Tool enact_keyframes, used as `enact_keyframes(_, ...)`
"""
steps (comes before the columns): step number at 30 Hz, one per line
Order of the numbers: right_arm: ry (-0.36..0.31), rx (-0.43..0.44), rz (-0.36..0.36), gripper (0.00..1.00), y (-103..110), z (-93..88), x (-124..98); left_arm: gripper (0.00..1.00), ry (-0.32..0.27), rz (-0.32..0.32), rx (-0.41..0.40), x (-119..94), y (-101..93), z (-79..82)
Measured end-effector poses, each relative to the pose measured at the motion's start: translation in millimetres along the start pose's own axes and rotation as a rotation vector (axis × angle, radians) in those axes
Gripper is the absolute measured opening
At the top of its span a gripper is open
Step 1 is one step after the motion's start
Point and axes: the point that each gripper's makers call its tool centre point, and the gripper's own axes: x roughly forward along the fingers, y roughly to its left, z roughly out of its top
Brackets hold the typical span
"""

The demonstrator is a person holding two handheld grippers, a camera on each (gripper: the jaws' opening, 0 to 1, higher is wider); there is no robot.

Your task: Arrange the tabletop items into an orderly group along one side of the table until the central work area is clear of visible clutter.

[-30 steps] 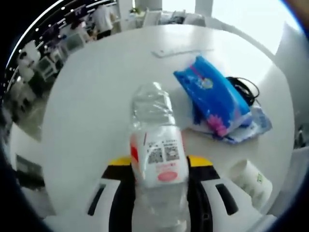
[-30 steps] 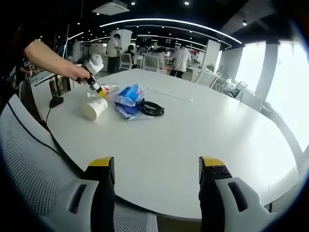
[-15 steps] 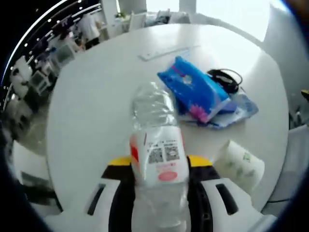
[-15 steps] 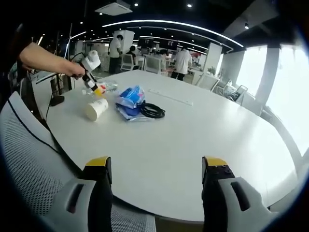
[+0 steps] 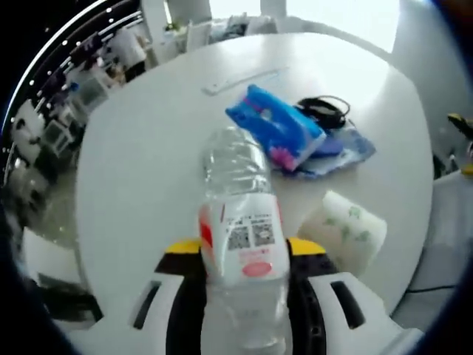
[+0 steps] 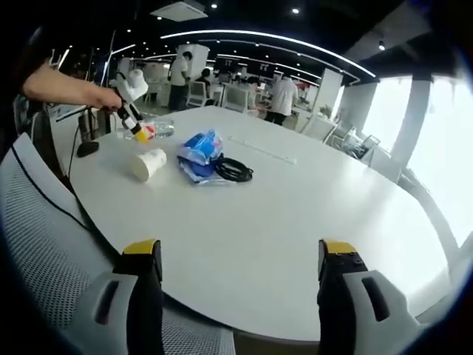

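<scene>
While your left gripper [image 5: 244,255] has its yellow-tipped jaws clamped on either side of the clear plastic bottle [image 5: 240,237], the bottle lies along the gripper's axis above the white table [image 5: 140,155], its white label with printed codes facing the camera. Beyond it, at about one o'clock in the left gripper view, you have the blue tissue pack [image 5: 275,127] resting on a flat blue-and-white packet [image 5: 346,148], with the coiled black cable [image 5: 323,109] just behind them. At three o'clock, near the bottle, a white paper cup [image 5: 344,229] lies on its side. A thin white strip [image 5: 240,78] sits farther off at twelve o'clock. Your right gripper [image 6: 240,277] stands with jaws spread wide and nothing between them, over the near table edge — a grey mesh chair back [image 6: 44,251] at eight o'clock. From there, at eleven o'clock, your left hand [image 6: 103,96] holds the left gripper with the bottle above the far end of the table, beside the cup, pack and cable. People [image 6: 281,92] stand in the background.
</scene>
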Motion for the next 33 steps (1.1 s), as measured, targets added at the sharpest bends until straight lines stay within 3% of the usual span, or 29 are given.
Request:
enact_keyframes(8, 0.011, -0.121, 0.020, 0.89, 1.8, 8.8, 5.9, 0.38, -0.004, -0.012, 0.005, -11.3, -12.6, -7.2)
enact_keyframes(18, -0.059, -0.175, 0.069, 0.89, 9.3, 45.7, 19.7, 0.38, 0.015, -0.036, 0.019, -24.4, -24.3, -23.6)
enact_keyframes(33, -0.157, -0.268, 0.224, 0.87, 74.8, 88.2, 46.9, 0.38, 0.026, -0.045, -0.006, -42.4, -34.0, -49.7)
